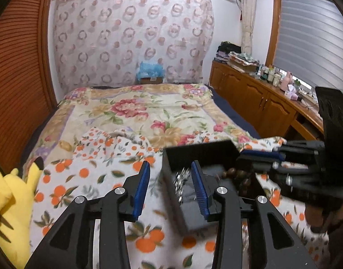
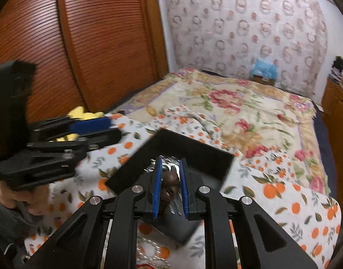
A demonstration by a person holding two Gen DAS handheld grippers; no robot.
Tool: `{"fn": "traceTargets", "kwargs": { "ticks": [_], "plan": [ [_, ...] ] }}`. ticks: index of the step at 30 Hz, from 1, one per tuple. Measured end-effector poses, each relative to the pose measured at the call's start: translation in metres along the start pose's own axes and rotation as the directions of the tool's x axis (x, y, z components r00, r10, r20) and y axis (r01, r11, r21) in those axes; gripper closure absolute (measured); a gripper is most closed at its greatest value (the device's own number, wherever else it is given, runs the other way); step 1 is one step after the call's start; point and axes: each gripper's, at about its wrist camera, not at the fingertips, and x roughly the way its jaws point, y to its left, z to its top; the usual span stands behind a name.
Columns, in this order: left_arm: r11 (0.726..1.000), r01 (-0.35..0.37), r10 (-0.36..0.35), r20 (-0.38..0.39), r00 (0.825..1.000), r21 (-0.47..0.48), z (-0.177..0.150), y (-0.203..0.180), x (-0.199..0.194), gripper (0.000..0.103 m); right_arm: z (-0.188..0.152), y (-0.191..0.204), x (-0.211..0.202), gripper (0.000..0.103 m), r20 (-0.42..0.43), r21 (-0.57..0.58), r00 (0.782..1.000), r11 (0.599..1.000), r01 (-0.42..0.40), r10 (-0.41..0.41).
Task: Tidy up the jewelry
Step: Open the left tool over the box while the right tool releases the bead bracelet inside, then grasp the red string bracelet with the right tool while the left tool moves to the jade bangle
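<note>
Two grippers work around the black box point(image 2: 193, 157) on the orange-print blanket point(image 2: 283, 201): my right gripper point(image 2: 170, 186) sits over the box's near side, pads narrowed onto a brown bead bracelet point(image 2: 169, 186), while my left gripper point(image 1: 170, 190) hovers spread wide and empty at the box's left wall. A silver chain point(image 1: 181, 181) already lies inside. I judge the beads should be lowered fully inside before releasing, clear of the chain, to avoid tangling.
</note>
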Motion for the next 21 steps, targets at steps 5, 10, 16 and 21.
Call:
{"fn": "traceTargets", "kwargs": {
  "ticks": [5, 10, 16, 21],
  "plan": [
    [1.000, -0.002, 0.002, -0.017, 1.000, 0.018, -0.022, 0.001, -0.020, 0.061, -0.014, 0.000, -0.025, 0.078, 0.027, 0.008, 0.999, 0.999, 0.047, -0.047],
    [0.999, 0.015, -0.014, -0.035, 0.999, 0.052, -0.050, -0.011, -0.039, 0.057, -0.039, 0.003, -0.055, 0.078, 0.048, 0.022, 0.997, 0.997, 0.067, -0.068],
    [0.996, 0.043, -0.039, -0.052, 0.998, 0.079, -0.077, -0.026, -0.058, 0.053, -0.075, 0.012, -0.063, 0.078, -0.012, 0.019, 0.995, 0.995, 0.097, -0.097],
    [0.994, 0.067, -0.061, -0.075, 0.995, 0.090, -0.100, -0.032, -0.069, 0.045, -0.102, 0.021, -0.058, 0.078, -0.082, 0.007, 0.992, 0.995, 0.100, -0.099]
  ]
}}
